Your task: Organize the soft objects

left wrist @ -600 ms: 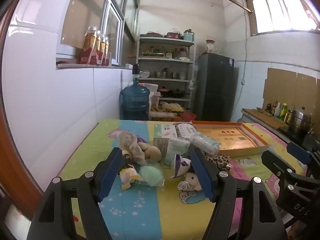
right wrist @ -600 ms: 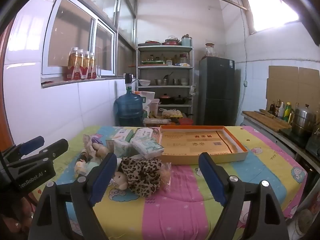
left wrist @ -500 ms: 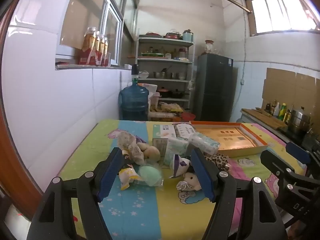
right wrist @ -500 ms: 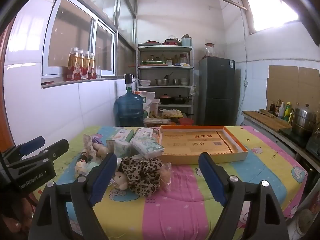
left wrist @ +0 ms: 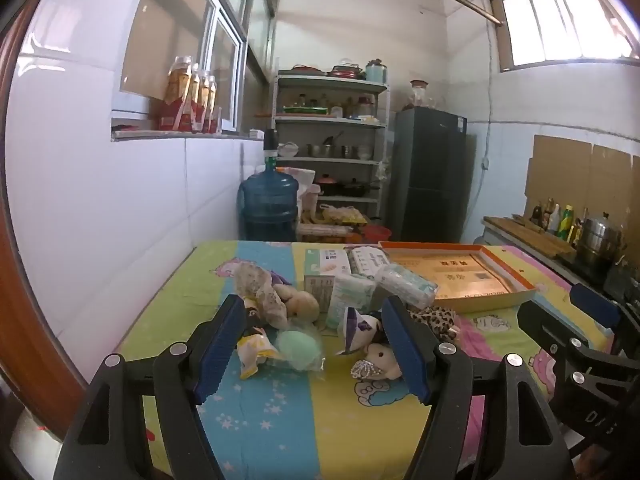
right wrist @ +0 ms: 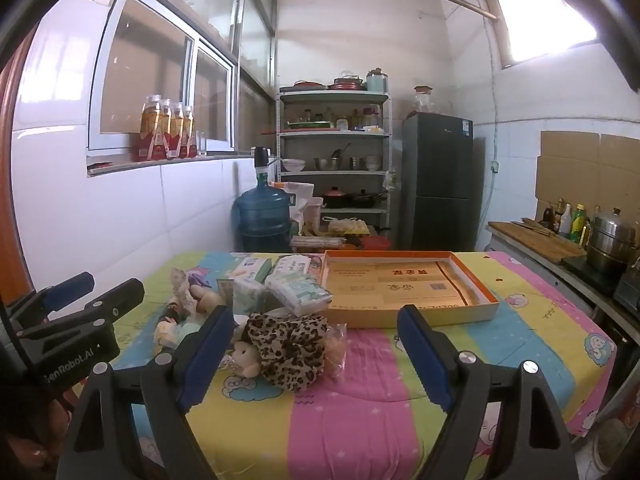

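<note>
Both grippers hover above the near edge of the table (right wrist: 520,304), jaws spread wide and empty: the left gripper (left wrist: 316,344) faces a green sponge (left wrist: 298,346), the right gripper (right wrist: 316,350) a leopard-print plush (right wrist: 292,344). Soft toys and tissue packs (right wrist: 300,290) cluster left of the orange box (right wrist: 404,284).

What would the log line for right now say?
left gripper: open, holding nothing | right gripper: open, holding nothing | soft toys: piled on table | orange box: no toys inside
</note>
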Action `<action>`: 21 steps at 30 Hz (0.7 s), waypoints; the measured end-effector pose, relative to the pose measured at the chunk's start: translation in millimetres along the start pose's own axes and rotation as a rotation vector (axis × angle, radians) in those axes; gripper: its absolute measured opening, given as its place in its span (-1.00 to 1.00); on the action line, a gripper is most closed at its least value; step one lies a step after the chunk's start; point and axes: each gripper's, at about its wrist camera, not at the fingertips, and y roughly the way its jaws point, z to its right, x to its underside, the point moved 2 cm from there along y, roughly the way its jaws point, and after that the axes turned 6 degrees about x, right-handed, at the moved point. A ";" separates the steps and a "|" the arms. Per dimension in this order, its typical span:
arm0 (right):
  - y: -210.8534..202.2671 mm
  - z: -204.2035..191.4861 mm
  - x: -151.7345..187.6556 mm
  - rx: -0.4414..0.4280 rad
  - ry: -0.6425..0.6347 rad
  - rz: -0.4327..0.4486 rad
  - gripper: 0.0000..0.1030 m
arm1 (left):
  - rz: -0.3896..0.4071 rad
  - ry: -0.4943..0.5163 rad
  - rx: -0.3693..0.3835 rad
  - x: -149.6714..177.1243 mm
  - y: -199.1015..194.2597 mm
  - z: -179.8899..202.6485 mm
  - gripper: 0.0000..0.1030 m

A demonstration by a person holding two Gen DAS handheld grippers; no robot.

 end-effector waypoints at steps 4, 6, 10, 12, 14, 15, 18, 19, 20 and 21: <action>-3.4 -3.1 -0.5 -0.001 -0.004 0.002 0.63 | 0.000 -0.007 -0.003 -0.6 -0.3 -1.3 0.41; -1.6 -4.6 -0.4 -0.002 -0.004 0.001 0.63 | 0.000 -0.006 -0.002 -0.3 -0.7 -1.6 0.41; -4.4 -8.7 -0.8 -0.005 -0.004 0.001 0.63 | 0.000 -0.007 -0.001 -0.4 -0.2 -2.8 0.41; -3.3 -7.4 -0.6 -0.003 -0.005 0.002 0.63 | -0.001 -0.007 -0.001 -0.2 -0.2 -2.7 0.41; -4.3 -8.4 -1.2 -0.002 -0.007 0.004 0.63 | 0.001 -0.006 -0.001 -0.1 -0.4 -2.9 0.41; -5.8 -8.9 -1.5 -0.005 -0.012 0.005 0.63 | 0.001 -0.006 -0.002 0.0 -0.2 -2.4 0.41; -6.0 -8.9 -1.7 -0.007 -0.011 0.005 0.63 | 0.000 -0.006 -0.001 -0.1 -0.2 -3.0 0.41; -6.4 -9.6 -1.7 -0.007 -0.010 0.004 0.63 | 0.001 -0.006 -0.001 0.1 -0.3 -2.5 0.41; -6.7 -10.0 -1.7 -0.007 -0.010 0.004 0.63 | 0.000 -0.005 -0.001 0.1 -0.4 -2.8 0.41; -6.1 -9.3 -1.5 -0.006 -0.011 0.005 0.63 | 0.001 -0.006 -0.001 0.0 -0.3 -2.5 0.41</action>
